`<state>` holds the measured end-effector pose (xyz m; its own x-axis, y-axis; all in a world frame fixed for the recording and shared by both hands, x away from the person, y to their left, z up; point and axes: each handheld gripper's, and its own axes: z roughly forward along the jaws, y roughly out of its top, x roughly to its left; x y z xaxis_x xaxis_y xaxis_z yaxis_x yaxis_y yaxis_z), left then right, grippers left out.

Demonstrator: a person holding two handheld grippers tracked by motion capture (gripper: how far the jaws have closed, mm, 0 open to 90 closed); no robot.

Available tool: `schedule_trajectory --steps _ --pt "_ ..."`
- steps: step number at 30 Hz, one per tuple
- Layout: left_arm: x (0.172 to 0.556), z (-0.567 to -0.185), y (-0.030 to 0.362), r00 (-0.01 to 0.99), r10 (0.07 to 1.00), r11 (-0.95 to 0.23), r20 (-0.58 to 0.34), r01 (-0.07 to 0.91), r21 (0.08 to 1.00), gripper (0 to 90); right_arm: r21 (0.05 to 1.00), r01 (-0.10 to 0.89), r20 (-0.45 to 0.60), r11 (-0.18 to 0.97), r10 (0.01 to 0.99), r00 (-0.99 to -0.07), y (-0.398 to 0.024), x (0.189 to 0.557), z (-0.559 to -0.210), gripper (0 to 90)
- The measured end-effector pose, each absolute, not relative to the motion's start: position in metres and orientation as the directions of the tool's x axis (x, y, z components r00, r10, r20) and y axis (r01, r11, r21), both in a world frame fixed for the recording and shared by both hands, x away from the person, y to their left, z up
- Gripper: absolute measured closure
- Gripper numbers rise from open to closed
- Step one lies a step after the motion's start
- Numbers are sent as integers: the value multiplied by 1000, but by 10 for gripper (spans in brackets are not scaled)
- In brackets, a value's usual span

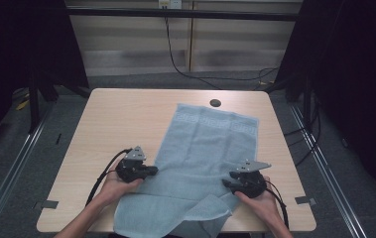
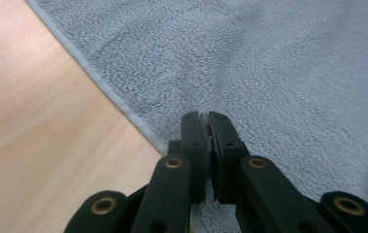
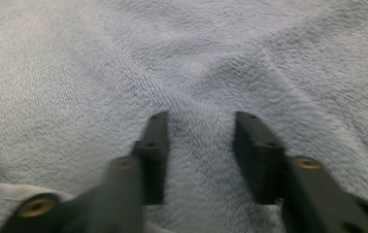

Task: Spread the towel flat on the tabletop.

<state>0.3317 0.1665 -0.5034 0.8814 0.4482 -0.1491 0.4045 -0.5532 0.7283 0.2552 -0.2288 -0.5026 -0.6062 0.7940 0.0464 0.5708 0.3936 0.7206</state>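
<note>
While jaws pinch, fluffy terry towel, rumpled.

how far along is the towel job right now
Early stage. Done: the blue-grey towel lies spread on the table, its near end rumpled over the front edge. In hand: the left tool is shut on a pinch of cloth near the towel's left edge; the right tool is down on the cloth with jaws still apart, a ridge of towel between them. Left: close the right tool, then lift or fold.
</note>
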Motion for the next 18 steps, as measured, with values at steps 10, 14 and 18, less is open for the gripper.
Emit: schedule_trajectory --steps 10,14,18 --pt "281 -499 207 871 436 -522 -226 449 725 866 738 553 148 386 708 -691 -211 244 -495 844" --pt "262 -496 217 870 411 -502 -273 466 729 867 744 541 154 393 687 -710 -208 234 -493 843" --pt "243 -497 227 864 408 -494 -294 480 725 865 730 536 161 424 656 -738 -200 224 -495 807"
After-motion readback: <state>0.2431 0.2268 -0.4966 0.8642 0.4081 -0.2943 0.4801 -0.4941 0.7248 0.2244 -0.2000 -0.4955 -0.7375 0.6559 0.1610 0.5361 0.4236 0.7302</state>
